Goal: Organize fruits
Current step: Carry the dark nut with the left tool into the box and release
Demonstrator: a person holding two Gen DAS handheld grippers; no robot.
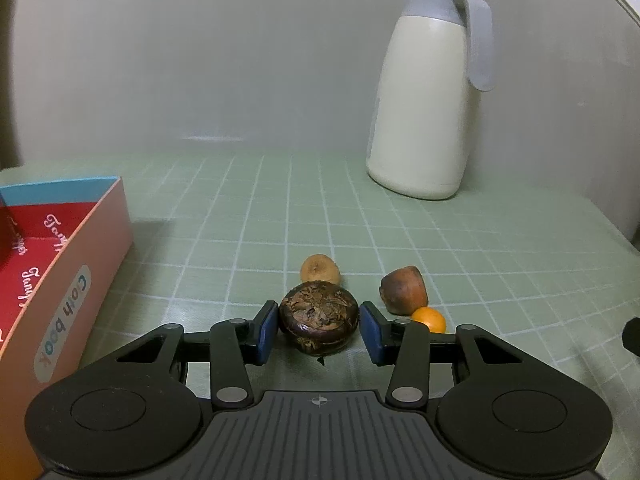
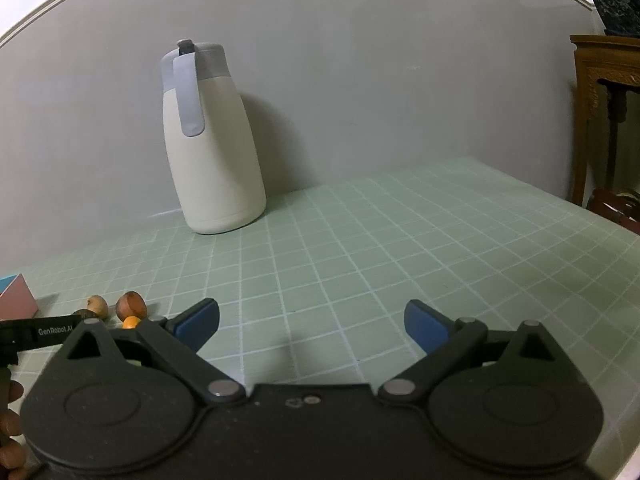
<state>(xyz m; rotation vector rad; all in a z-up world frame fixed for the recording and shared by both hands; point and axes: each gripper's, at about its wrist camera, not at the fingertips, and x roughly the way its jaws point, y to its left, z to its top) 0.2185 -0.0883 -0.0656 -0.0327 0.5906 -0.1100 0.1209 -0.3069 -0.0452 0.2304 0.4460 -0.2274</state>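
Observation:
A dark, wrinkled round fruit (image 1: 318, 320) rests on the green checked tablecloth (image 1: 280, 208). My left gripper (image 1: 319, 332) has its blue pads (image 1: 267, 332) against the fruit's two sides. Just behind it lies a tan round fruit (image 1: 320, 269). To the right are a reddish-brown fruit (image 1: 404, 290) and a small orange (image 1: 429, 319). The right wrist view shows the same fruits far left: the tan one (image 2: 97, 305), the brown one (image 2: 131, 304) and the orange (image 2: 131, 322). My right gripper (image 2: 310, 314) stands open above bare cloth with nothing between its fingers.
An open pink and red box (image 1: 72, 280) stands close on the left. A tall cream vacuum jug (image 1: 428, 96) with a grey handle stands at the back against the wall. Wooden furniture (image 2: 600, 100) is beyond the table's right edge. A hand (image 2: 10, 420) shows at lower left.

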